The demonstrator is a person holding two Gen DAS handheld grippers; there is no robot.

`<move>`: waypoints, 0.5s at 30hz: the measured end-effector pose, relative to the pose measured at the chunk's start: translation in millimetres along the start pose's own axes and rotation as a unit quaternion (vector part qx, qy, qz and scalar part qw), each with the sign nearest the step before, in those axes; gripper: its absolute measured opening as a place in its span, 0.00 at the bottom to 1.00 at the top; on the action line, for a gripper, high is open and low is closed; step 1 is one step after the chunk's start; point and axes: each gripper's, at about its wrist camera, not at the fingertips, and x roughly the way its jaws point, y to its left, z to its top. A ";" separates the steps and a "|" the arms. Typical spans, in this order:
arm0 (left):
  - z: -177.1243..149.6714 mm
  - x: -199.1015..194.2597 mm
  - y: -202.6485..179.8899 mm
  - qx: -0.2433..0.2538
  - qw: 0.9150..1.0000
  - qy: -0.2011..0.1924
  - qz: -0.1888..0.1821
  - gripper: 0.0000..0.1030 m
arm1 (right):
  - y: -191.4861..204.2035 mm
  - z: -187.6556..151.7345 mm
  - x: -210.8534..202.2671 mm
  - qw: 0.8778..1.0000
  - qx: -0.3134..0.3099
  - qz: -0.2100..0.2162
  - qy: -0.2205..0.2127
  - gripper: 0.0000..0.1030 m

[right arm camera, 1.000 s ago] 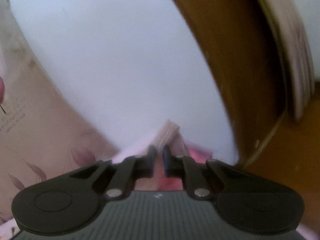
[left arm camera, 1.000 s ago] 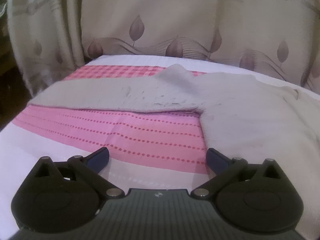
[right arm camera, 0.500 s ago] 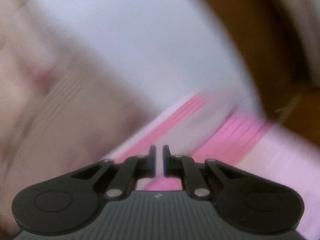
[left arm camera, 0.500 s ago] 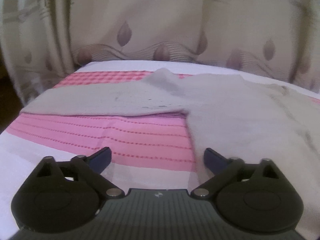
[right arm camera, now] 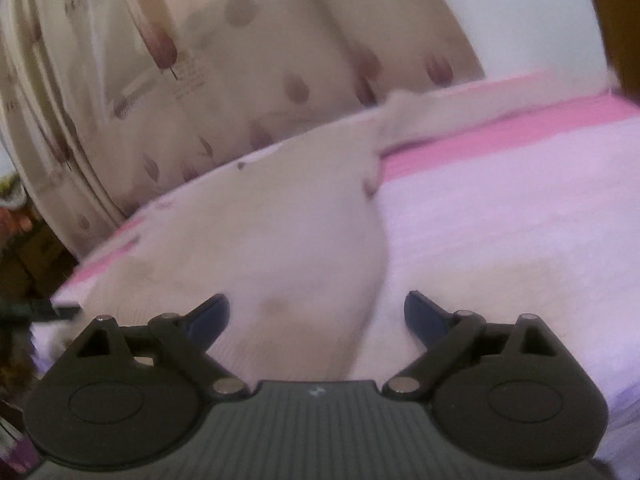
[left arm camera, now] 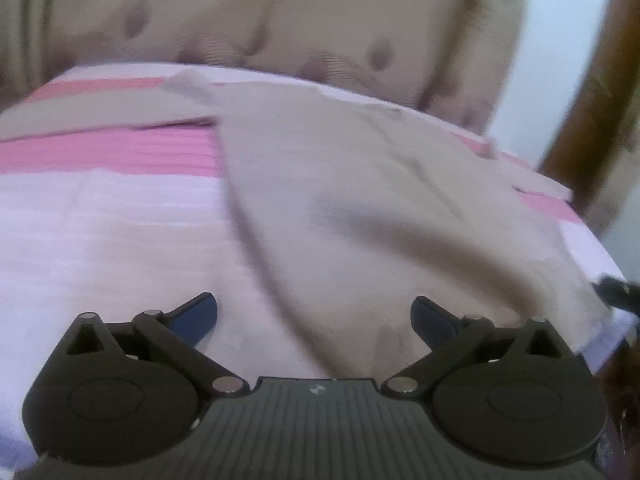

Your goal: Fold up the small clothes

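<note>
The beige sweater (left arm camera: 360, 200) lies flat on the pink-striped bed (left arm camera: 100, 216). The left gripper (left arm camera: 314, 314) stands apart; the right gripper (right arm camera: 316, 312) has just opened, nothing clamped.

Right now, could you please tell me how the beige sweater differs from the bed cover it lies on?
Colour: the sweater is plain beige, while the bed cover is pale with pink bands. Position: the sweater lies on top, with the bed cover beneath it. Surface: the sweater rumples into a shadowed fold near its lower edge, while the bed cover looks smooth. Both are soft cloth, spread out.
</note>
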 end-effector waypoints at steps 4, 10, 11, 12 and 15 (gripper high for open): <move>-5.9 4.5 -24.6 0.040 0.999 -0.011 0.005 0.17 | 5.9 1.0 11.9 1.000 0.011 -0.004 0.003 0.69; -1.8 -11.8 -6.4 -0.036 0.999 -0.006 -0.014 0.08 | -11.1 4.0 15.7 0.997 0.072 -0.019 0.001 0.20; 0.0 -21.5 -4.0 -0.043 0.999 -0.009 -0.017 0.08 | -11.7 4.6 14.6 0.997 0.077 -0.019 0.004 0.17; 1.5 -34.6 -1.1 -0.046 0.999 -0.014 -0.018 0.08 | -11.5 4.9 12.2 0.997 0.080 -0.017 0.008 0.13; -0.4 -62.6 0.9 -0.037 0.999 -0.011 -0.003 0.07 | -7.2 4.4 -7.9 0.997 0.083 -0.009 0.004 0.09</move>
